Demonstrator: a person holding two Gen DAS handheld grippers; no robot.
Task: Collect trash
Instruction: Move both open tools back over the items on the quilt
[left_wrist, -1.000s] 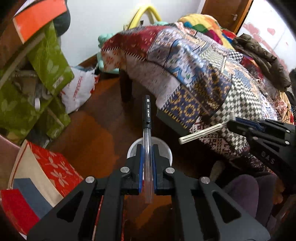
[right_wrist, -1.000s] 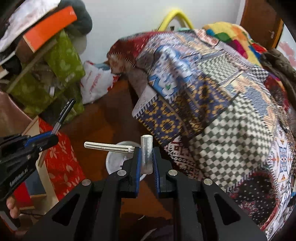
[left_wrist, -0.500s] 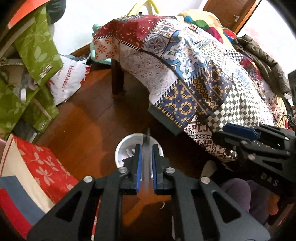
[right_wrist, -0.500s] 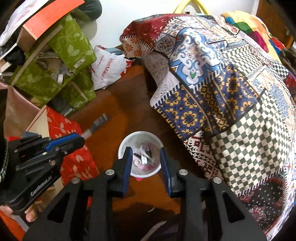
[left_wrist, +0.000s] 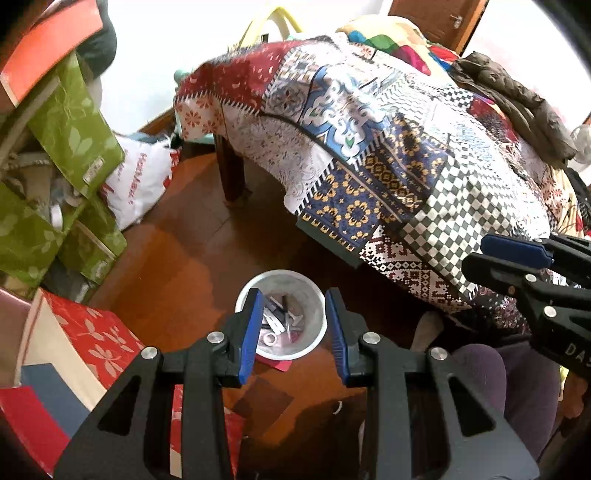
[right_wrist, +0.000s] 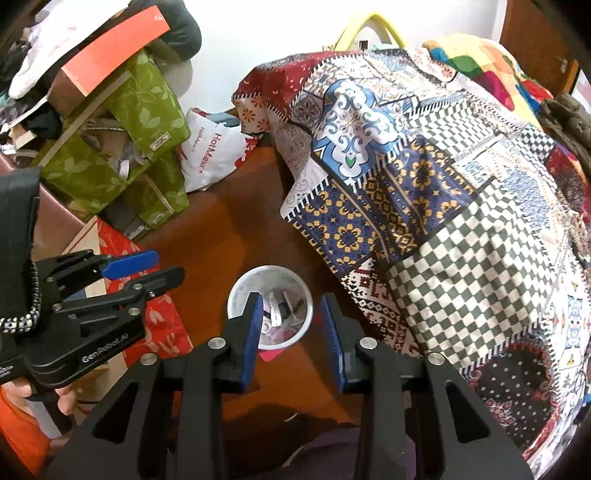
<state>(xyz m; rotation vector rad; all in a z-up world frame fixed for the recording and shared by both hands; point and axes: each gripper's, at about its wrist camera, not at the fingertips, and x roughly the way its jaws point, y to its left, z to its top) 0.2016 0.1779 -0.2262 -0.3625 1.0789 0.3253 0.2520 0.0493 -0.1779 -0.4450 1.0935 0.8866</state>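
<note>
A white round bin stands on the wooden floor, holding several small pieces of trash, among them a pen. It also shows in the right wrist view. My left gripper hangs open and empty right above the bin. My right gripper is open and empty above the bin too. Each gripper shows at the edge of the other's view, the right one and the left one, both open.
A table under a patchwork cloth stands right of the bin. Green boxes, a white plastic bag and a red flowered box crowd the left. A person's legs are at the lower right.
The left gripper opened and let go of the pen, which now lies in the bin. The right gripper, open half a second ago after dropping its white piece, stays open.
</note>
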